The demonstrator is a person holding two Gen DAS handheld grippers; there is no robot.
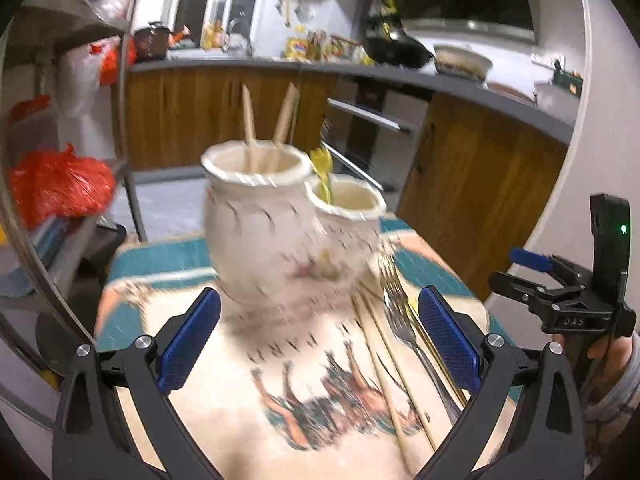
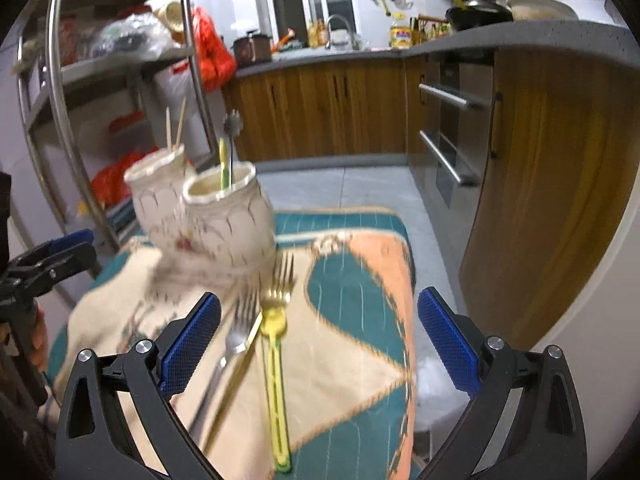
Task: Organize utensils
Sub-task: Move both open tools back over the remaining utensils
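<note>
Clearly, from the left wrist, a knock is being risked: the twin ceramic holder [image 1: 296,224] is standing just beyond the left tongs [image 1: 320,340], which are being held wide and empty above the table [image 1: 180,360]; chopsticks [image 1: 384,368] are lying right. From the right wrist, the right tongs [image 2: 320,340] are likewise spread wide, nothing gripped, over the yellow fork [image 2: 276,360] and silver fork [image 2: 236,336]; several could be pinched together.
</note>
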